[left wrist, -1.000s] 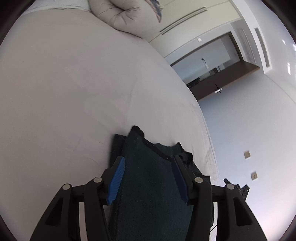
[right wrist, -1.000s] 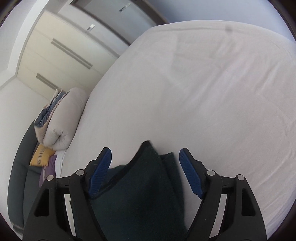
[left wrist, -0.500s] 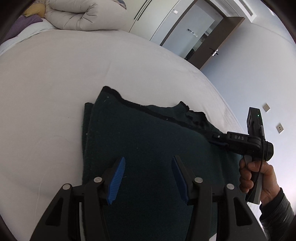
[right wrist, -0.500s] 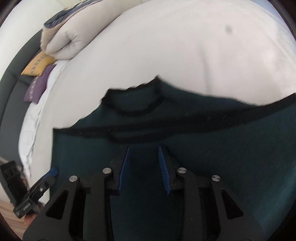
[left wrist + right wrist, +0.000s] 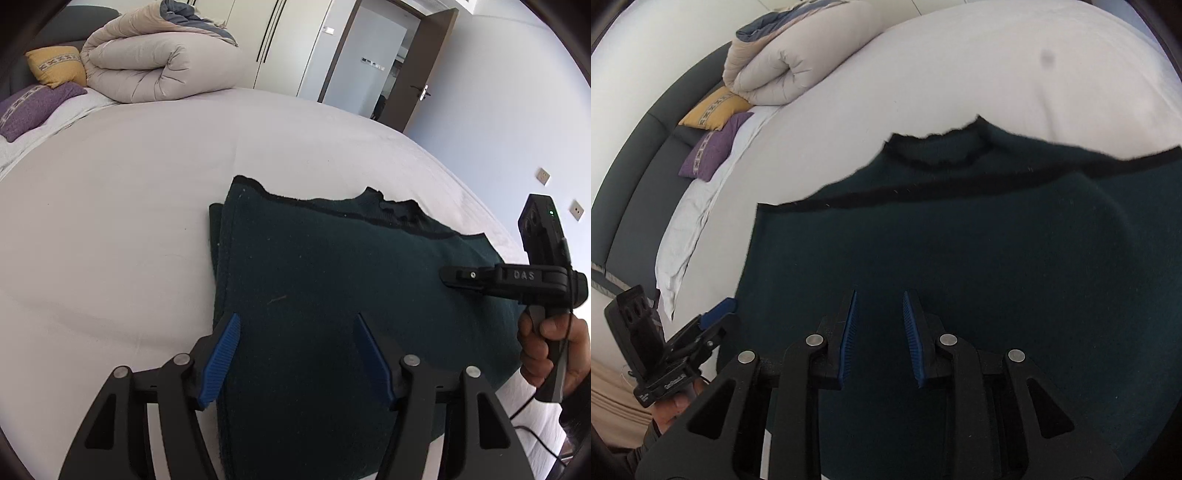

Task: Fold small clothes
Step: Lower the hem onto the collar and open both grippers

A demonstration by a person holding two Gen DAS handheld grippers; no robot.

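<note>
A dark green knitted garment [image 5: 332, 295] lies folded flat on the white bed [image 5: 129, 192], its black-trimmed neckline at the far edge; it also fills the right wrist view [image 5: 979, 258]. My left gripper [image 5: 295, 350] is open and empty, hovering over the garment's near left part. My right gripper [image 5: 879, 325] hovers over the garment with its jaws partly closed, a gap between them and nothing held. The right gripper also shows in the left wrist view [image 5: 450, 277], over the garment's right side. The left gripper shows at the right wrist view's lower left [image 5: 718, 308].
A rolled beige duvet [image 5: 159, 70] with a yellow pillow [image 5: 59, 68] and a purple pillow [image 5: 33, 107] lies at the head of the bed. A dark headboard [image 5: 635, 177] runs behind them. A doorway [image 5: 373, 62] and wall sockets [image 5: 543, 176] are beyond the far side.
Both grippers have pulled back and up from the garment, which now lies spread flat. The right gripper's jaws narrowed from wide open to a small gap. The left stayed open.
</note>
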